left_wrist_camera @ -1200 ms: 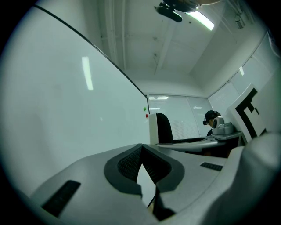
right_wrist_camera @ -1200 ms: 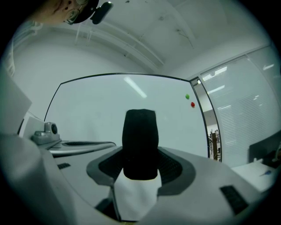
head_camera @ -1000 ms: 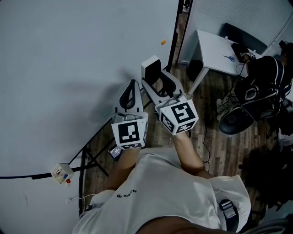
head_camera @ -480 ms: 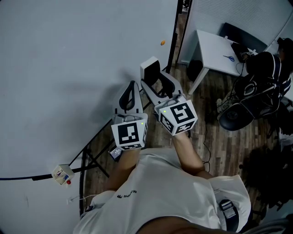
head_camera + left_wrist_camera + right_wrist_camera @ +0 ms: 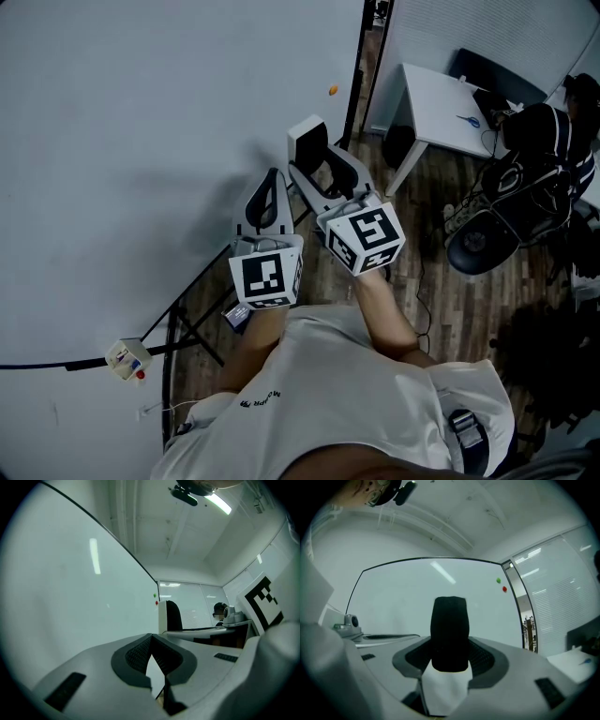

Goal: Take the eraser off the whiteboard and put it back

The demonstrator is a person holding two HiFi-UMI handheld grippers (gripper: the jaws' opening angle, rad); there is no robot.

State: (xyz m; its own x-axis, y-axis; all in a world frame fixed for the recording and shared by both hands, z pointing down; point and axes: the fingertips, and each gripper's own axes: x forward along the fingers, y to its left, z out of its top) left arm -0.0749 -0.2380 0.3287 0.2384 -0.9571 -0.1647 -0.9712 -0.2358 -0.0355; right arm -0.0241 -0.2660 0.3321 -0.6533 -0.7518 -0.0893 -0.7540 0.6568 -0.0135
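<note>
The whiteboard fills the left of the head view. My right gripper is shut on the eraser, a white block with a black felt face, held close in front of the board's right part. In the right gripper view the eraser stands upright between the pads, felt side towards the camera, with the whiteboard behind it. My left gripper hangs beside it to the left. In the left gripper view the left gripper has its tips together and holds nothing.
Small round magnets stick near the board's right edge. The board's dark stand legs cross the wooden floor. A white table and black bags and a chair stand at the right. A small box hangs at the lower left.
</note>
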